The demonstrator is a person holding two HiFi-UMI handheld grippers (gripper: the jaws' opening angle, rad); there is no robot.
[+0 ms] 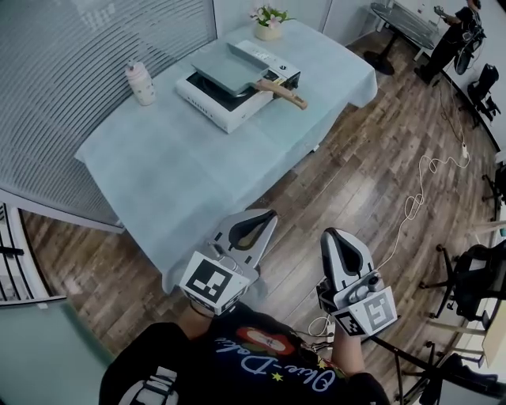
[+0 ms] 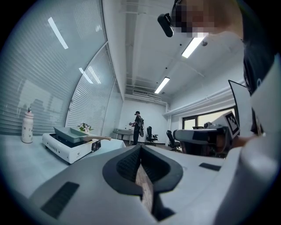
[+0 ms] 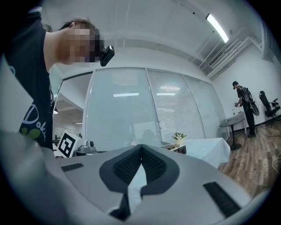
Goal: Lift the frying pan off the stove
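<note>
Both my claws are closed and hold nothing. The left gripper (image 1: 263, 218) has its jaws pressed together with only floor showing behind them, and the right gripper (image 1: 334, 235) is the same. I hold both low in front of my body, at the near edge of the table (image 1: 182, 182), well apart from the work.

The frying pan (image 1: 224, 66) is a grey square one. It sits flat on the white portable stove (image 1: 207, 106) at the far end of the table. Its wooden handle (image 1: 285, 94) sticks out over the stove's right side.

I judge the pan to be stiff and rather light, but its weight lies far from the handle, so it will want to tip forward. The handle is the place to grip, close to the pan body. The wood looks smooth and may slip, so I need a firm clamp.

A white bottle (image 1: 141, 83) stands left of the stove and a small flower pot (image 1: 268, 24) behind it. Neither is near the handle. Nothing stands between me and the handle, only bare tablecloth. A person (image 1: 451, 33) works far away at another table.
</note>
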